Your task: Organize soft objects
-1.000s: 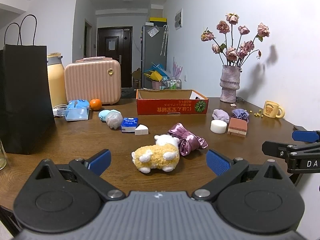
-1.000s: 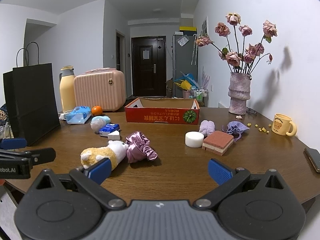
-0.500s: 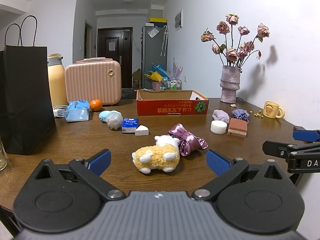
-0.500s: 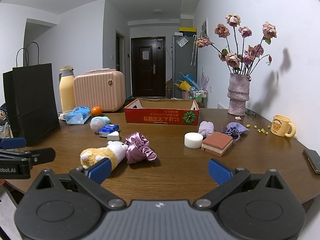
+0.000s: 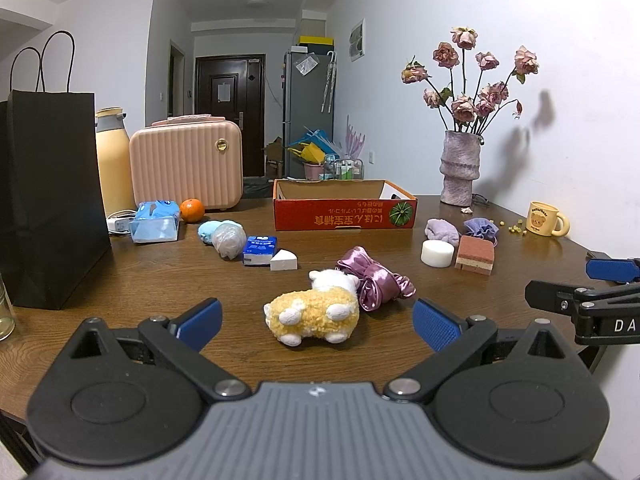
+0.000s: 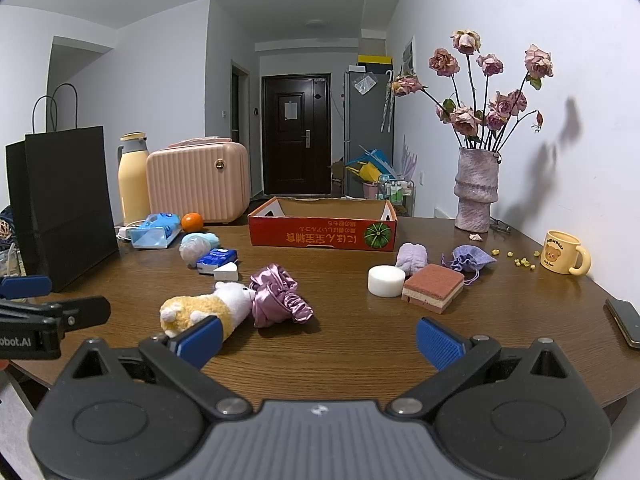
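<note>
- Left gripper point(image 5: 316, 322) held low over the near edge of the wooden table point(image 5: 152, 276), jaws spread wide, nothing between them.
- Right gripper point(image 6: 318, 338) likewise spread wide and gripping nothing, hovering above bare wood at the near edge.
- Yellow-and-white plush toy point(image 5: 314, 310) lying on its side just ahead of the left gripper, between the lines of its two blue pads.
- Shiny purple scrunchie point(image 5: 374, 282) touching the toy's white head, on its right.
- Open red cardboard box point(image 5: 346, 210) farther back at the middle of the table, well apart from the toy.
- White round sponge point(image 5: 437, 253) and brown layered sponge point(image 5: 475, 255) side by side to the right; behind them a lilac cloth point(image 5: 441, 230) and a purple drawstring pouch point(image 5: 481, 228).
- Left of the box: blue plush point(image 5: 210, 230) with a clear plastic bundle point(image 5: 229, 240) against it, a blue tissue pack point(image 5: 260, 250), a white wedge point(image 5: 284, 260).
- Farther left: black paper bag point(image 5: 48, 196), yellow flask point(image 5: 112, 160), pink case point(image 5: 186, 166), orange point(image 5: 192, 210), blue wipes pack point(image 5: 155, 222).
- Vase of dried roses point(image 5: 460, 168) and yellow mug point(image 5: 546, 219) along the right wall; dark phone point(image 6: 626, 320) at the table's right edge in the right wrist view.
</note>
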A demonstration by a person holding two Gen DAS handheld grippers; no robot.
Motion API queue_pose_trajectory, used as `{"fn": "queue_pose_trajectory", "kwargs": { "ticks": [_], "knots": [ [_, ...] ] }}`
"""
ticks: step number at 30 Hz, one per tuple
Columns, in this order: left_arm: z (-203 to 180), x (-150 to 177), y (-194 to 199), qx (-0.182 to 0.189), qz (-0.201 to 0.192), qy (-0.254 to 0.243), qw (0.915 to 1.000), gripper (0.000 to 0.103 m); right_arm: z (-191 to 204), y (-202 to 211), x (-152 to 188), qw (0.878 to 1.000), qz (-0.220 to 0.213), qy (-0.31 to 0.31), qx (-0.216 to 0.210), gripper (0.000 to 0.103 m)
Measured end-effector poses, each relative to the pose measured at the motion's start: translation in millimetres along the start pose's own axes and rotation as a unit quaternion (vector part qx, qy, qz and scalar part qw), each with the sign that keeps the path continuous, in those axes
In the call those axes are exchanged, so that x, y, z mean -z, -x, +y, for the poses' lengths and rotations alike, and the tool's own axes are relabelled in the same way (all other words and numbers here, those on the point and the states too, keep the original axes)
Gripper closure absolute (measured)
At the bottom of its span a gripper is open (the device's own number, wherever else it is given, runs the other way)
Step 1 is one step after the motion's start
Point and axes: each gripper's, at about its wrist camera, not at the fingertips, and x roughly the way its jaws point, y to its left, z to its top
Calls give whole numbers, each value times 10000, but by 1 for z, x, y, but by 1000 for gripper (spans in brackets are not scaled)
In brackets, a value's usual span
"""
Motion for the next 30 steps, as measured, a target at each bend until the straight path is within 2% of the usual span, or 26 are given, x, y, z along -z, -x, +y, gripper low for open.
{"fn": "queue_pose_trajectory", "kwargs": {
  "ticks": [30],
  "knots": [
    [0,0,1,0,5,-3,10000,0,-1,2,-1,10000,-6,8,9,0]
  ]
}}
